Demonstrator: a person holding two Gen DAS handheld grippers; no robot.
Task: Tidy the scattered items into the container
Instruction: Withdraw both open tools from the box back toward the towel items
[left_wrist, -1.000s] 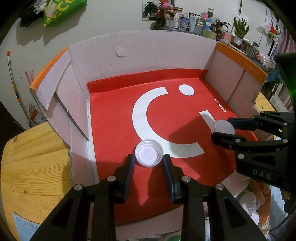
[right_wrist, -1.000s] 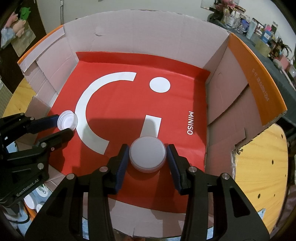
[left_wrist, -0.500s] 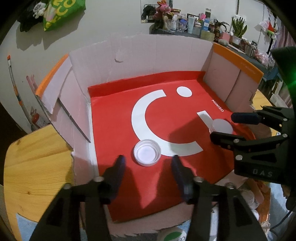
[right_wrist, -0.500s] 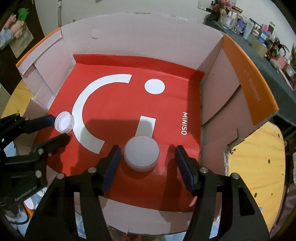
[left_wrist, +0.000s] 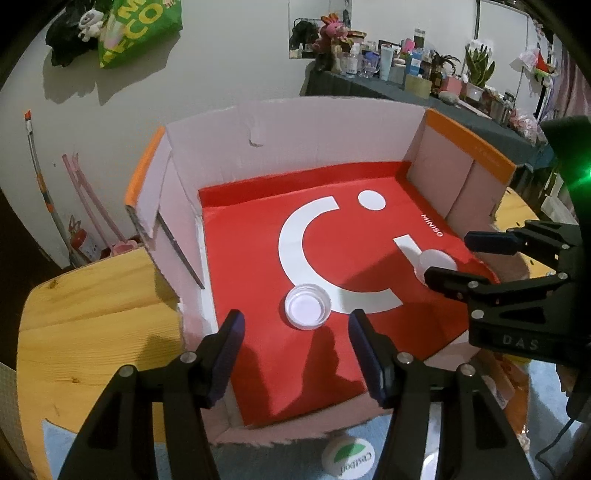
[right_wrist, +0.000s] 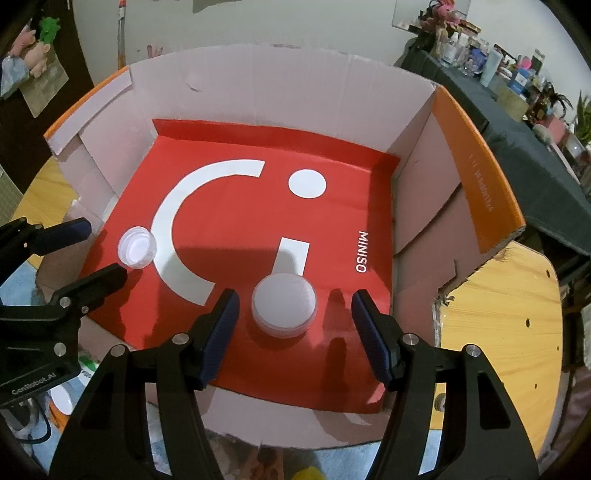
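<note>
The cardboard box (right_wrist: 258, 92), walled all round, has its red liner (right_wrist: 236, 206) mostly bare, while the left gripper (left_wrist: 295, 325) and right gripper (right_wrist: 293, 299), both spread apart, stand clear of the clear cap (left_wrist: 307, 305) and white lid (right_wrist: 284, 302) resting there.
</note>
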